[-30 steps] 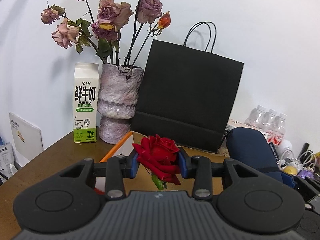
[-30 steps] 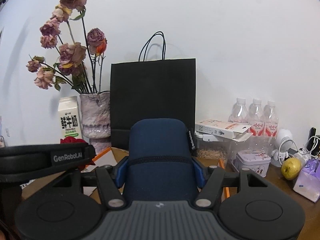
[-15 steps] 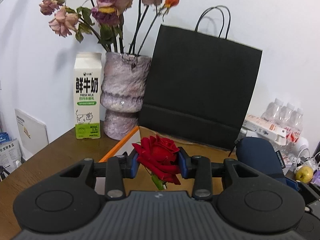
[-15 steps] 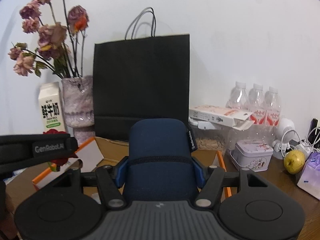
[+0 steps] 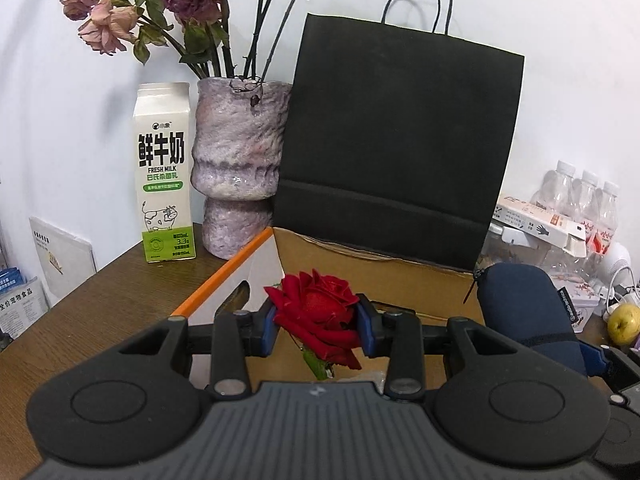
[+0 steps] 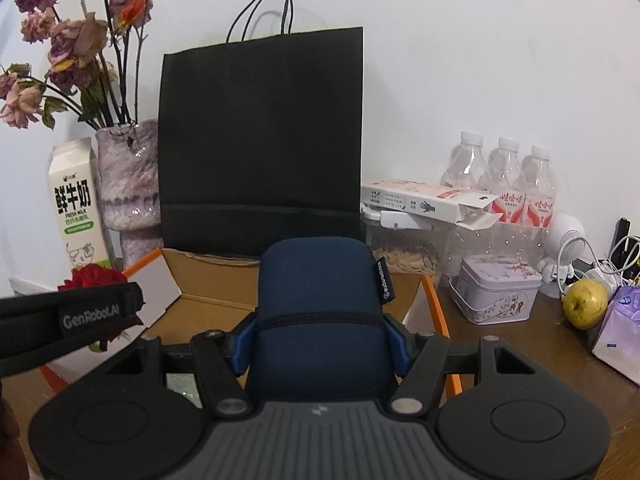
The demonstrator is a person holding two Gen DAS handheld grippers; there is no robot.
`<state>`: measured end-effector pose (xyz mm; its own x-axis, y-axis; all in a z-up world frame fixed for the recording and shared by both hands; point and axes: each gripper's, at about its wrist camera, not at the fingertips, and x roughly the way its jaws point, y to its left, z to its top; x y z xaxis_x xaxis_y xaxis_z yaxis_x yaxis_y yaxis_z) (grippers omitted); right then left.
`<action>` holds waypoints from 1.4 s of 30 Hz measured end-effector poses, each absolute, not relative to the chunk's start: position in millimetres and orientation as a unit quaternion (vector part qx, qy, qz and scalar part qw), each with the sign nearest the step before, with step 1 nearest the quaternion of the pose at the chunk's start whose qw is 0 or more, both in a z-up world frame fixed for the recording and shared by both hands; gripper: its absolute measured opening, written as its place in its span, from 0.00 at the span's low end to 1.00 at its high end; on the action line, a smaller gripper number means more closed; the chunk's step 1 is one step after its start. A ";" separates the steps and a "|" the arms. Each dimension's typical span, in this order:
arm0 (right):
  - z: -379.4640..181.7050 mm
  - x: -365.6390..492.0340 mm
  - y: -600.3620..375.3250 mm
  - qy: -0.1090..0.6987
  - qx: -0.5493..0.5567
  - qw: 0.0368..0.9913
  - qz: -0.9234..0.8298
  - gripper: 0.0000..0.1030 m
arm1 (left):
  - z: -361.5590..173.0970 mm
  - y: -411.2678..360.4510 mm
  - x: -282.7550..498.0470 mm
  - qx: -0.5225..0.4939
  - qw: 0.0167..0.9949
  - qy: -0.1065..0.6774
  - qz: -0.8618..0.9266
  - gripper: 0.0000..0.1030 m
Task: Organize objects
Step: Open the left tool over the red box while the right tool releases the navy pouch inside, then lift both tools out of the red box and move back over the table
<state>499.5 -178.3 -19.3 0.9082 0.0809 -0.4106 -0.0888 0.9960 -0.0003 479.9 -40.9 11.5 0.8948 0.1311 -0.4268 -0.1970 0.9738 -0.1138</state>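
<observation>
Left fingers clamp red rose, right fingers blue pouch; black bag beyond the box.

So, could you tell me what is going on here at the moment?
A person is tidying a cluttered table with a handheld gripper in each hand. The left gripper is clamped on a red rose, and the right gripper is clamped on a dark blue pouch. Both are held above an open cardboard box that sits in front of a black paper bag. Neither thing is in the box yet.
</observation>
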 end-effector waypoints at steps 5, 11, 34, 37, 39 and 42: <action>-22.2 504.0 -179.7 0.228 -0.005 0.973 0.039 0.64 | 12.4 -42.4 478.9 -0.074 0.971 0.213 0.078 0.49; -19.2 501.0 -180.6 0.220 -0.005 0.975 0.024 1.00 | 20.8 -42.9 467.5 -0.071 0.976 0.178 0.099 1.00; 8.8 473.1 -181.6 0.204 0.002 0.978 0.045 1.00 | 43.9 -30.0 442.7 -0.093 0.975 0.182 0.082 1.00; 14.5 462.0 -180.4 0.194 -0.005 0.980 0.052 1.00 | 47.4 -28.1 434.3 -0.091 0.976 0.182 0.082 1.00; 17.6 453.1 -180.3 0.189 -0.012 0.980 0.057 1.00 | 49.9 -26.4 427.8 -0.090 0.976 0.181 0.080 1.00; 21.1 440.4 -182.0 0.182 -0.020 0.981 0.061 1.00 | 54.1 -24.2 416.6 -0.088 0.978 0.175 0.074 1.00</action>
